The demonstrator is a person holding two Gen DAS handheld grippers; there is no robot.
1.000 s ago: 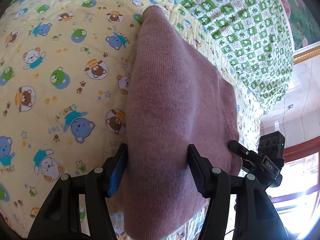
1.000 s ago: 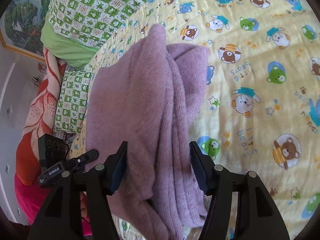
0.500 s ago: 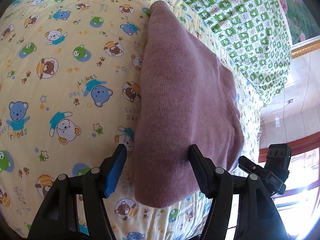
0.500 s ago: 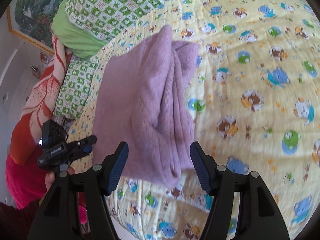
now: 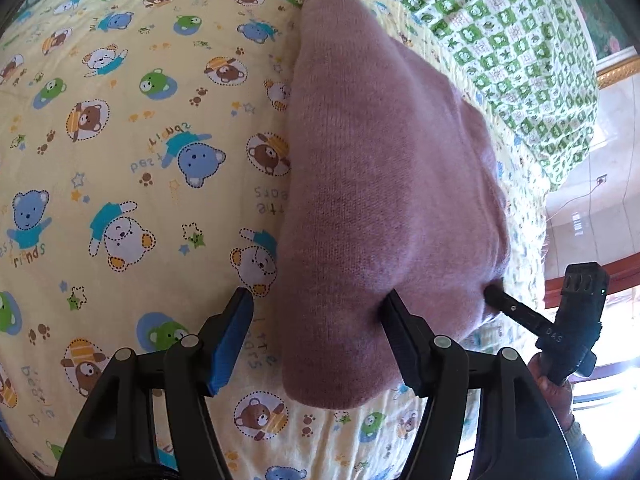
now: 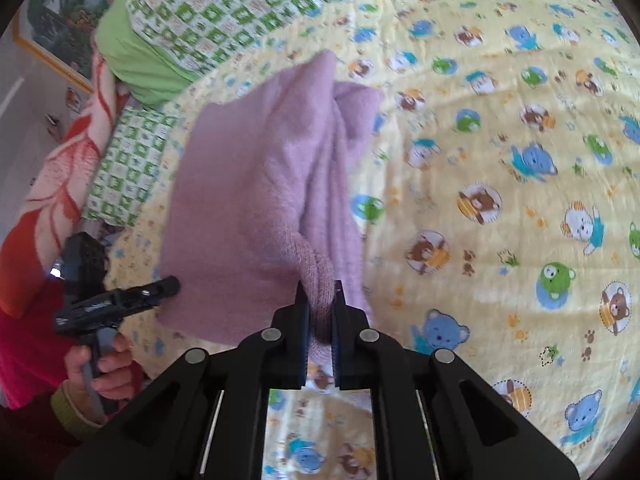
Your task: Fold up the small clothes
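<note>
A folded mauve knit garment (image 5: 380,184) lies on a yellow bedsheet with cartoon bears (image 5: 120,140). My left gripper (image 5: 316,320) is open, its jaws wide apart at the garment's near end, the right finger against the cloth. In the right wrist view the garment (image 6: 248,184) shows its stacked folded edges. My right gripper (image 6: 320,300) is shut on a bunched fold at the garment's near right corner. The left gripper also shows there (image 6: 168,284), at the garment's left edge. The right gripper shows in the left wrist view (image 5: 490,292), touching the garment's right edge.
A green checked quilt (image 5: 500,32) lies beyond the garment, also seen in the right wrist view (image 6: 224,4). A green pillow (image 6: 132,56) and an orange floral blanket (image 6: 52,184) sit at the left. The bed's edge runs near the garment (image 5: 528,240).
My right gripper has closed on the garment's near corner. Both grippers drew back from over the garment; the left stays open.
</note>
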